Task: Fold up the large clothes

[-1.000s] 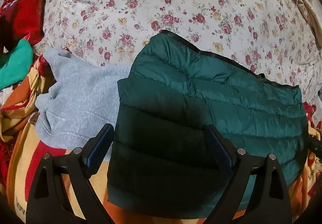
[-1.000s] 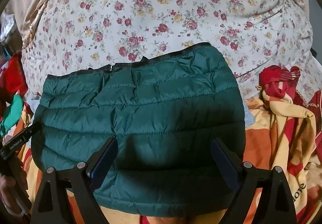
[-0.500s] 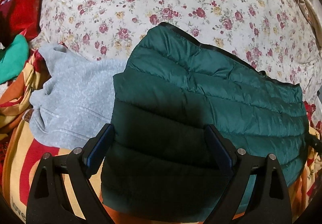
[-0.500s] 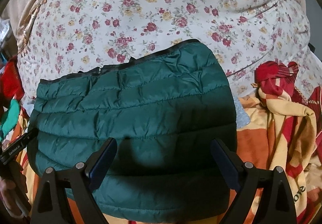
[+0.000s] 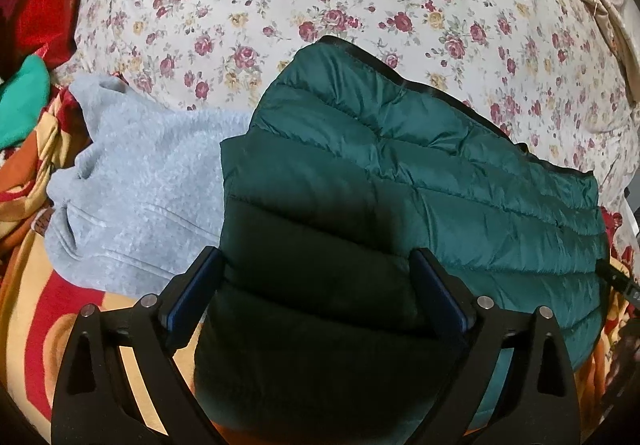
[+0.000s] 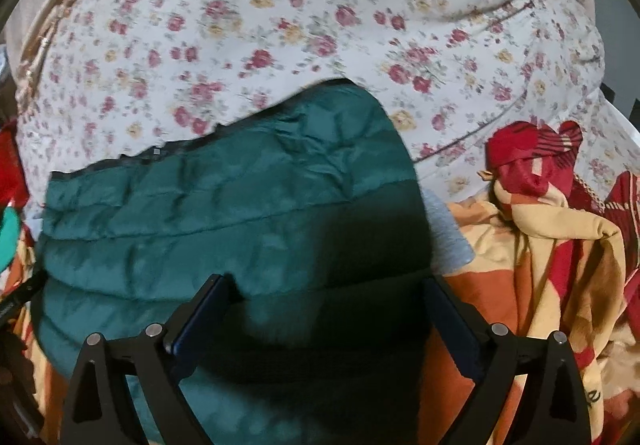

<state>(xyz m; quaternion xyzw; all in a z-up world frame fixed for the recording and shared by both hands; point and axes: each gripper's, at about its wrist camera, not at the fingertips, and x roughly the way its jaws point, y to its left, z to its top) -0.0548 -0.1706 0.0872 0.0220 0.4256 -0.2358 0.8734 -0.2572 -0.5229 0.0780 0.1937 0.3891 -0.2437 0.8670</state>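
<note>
A dark green quilted puffer jacket (image 5: 400,185) lies folded into a rectangle on the bed, with its black zipper edge at the far side; it also shows in the right wrist view (image 6: 224,205). My left gripper (image 5: 318,285) is open and empty, hovering over the jacket's left half. My right gripper (image 6: 326,309) is open and empty over the jacket's right end. A light grey fleece garment (image 5: 140,185) lies under and to the left of the jacket, and a corner of it (image 6: 448,233) sticks out on the right.
A floral sheet (image 5: 360,5) covers the bed beyond the jacket. A red, orange and cream blanket (image 6: 552,253) is bunched at the right and spreads under the clothes (image 5: 40,325). Red cloth (image 5: 44,1) and bright green cloth (image 5: 24,101) lie at the far left.
Both grippers have moved to the right over the jacket, staying open. The jacket's right end looks slightly more rumpled. The right wrist view is now blurred by motion.
</note>
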